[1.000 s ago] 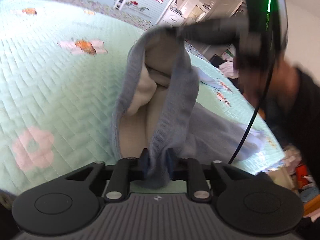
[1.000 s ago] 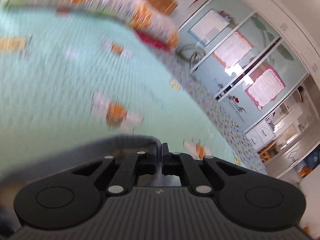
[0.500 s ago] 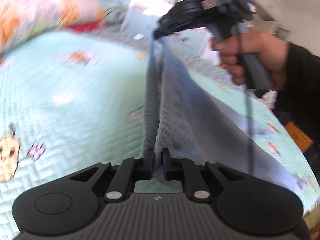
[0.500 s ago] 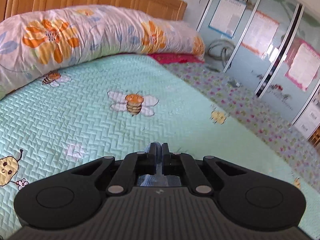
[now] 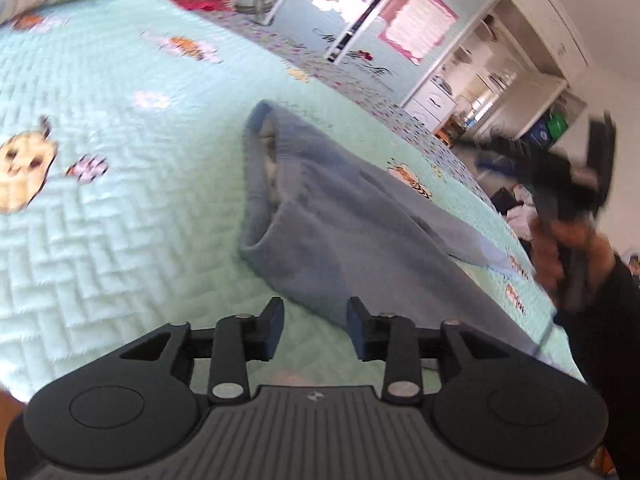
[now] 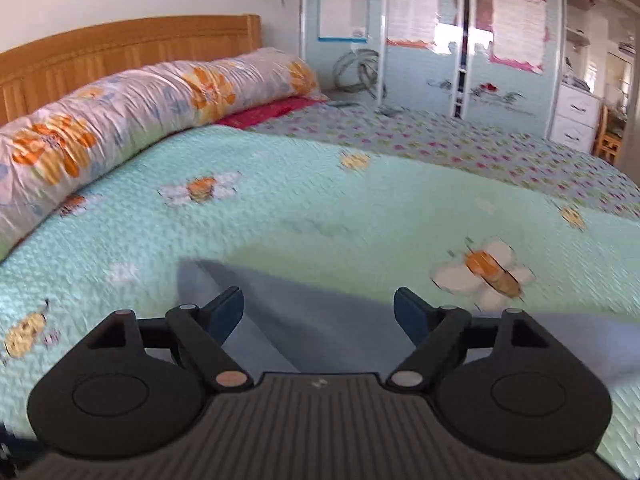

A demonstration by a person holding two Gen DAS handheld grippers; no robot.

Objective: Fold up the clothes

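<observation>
Blue garment (image 5: 344,216) lies on bedspread (image 5: 120,208), both tongs (image 5: 315,322) (image 6: 318,312) spread, empty

Pretty clearly somebody's bedroom at home. There's a big bed with a slatted honey-coloured wooden headboard (image 6: 132,46) and a mint-green quilted bedspread (image 6: 304,192) printed with cartoon bees and little flowers. A long bolster pillow in a pale cover with orange flowers (image 6: 132,100) runs along the head end, with a strip of red fabric (image 6: 272,111) peeking out beside it. Behind the bed stands a sliding-door wardrobe with pale blue glossy panels (image 6: 424,60) and pink-edged posters stuck on, plus white drawers (image 6: 576,114) off to the side. Lived-in, kid-friendly vibe, lots of daylight.
</observation>
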